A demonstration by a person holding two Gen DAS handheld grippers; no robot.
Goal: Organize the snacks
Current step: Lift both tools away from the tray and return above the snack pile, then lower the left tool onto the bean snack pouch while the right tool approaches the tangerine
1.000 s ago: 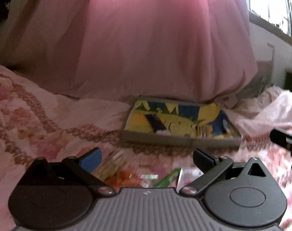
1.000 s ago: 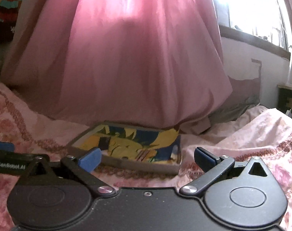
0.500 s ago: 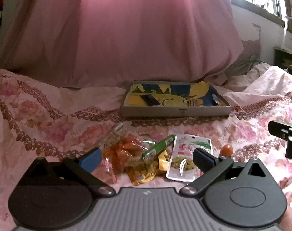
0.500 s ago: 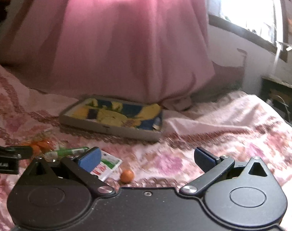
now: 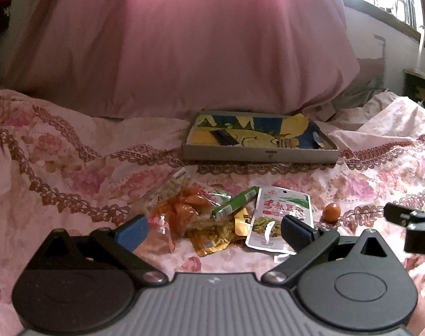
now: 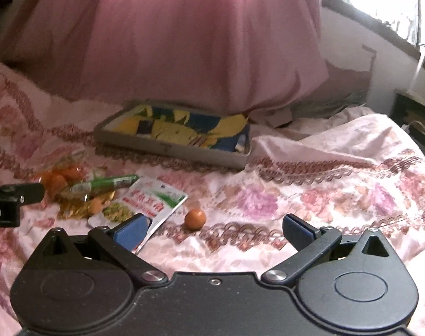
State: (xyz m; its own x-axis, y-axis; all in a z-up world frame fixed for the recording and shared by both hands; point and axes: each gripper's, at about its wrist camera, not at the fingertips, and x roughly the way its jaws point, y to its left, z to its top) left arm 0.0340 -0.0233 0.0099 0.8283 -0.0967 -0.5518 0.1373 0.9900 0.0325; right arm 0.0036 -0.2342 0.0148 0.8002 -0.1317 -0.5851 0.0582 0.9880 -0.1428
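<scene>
While both tongs gaped wide and empty, the left gripper (image 5: 214,228) hung over the snacks (image 5: 212,218) heaped on the bedspread (image 5: 58,168), the right gripper (image 6: 212,231) near an orange ball (image 6: 195,219). Nothing seemed sorted yet; next, likely a pinch on one packet toward the tray (image 5: 257,155).

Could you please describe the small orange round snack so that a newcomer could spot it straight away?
Start at the shallow tray on the floral bedspread, then come nearer to the pile of snack packets. The small orange ball lies alone just right of the white pouch, the only round, unwrapped-looking item.
</scene>
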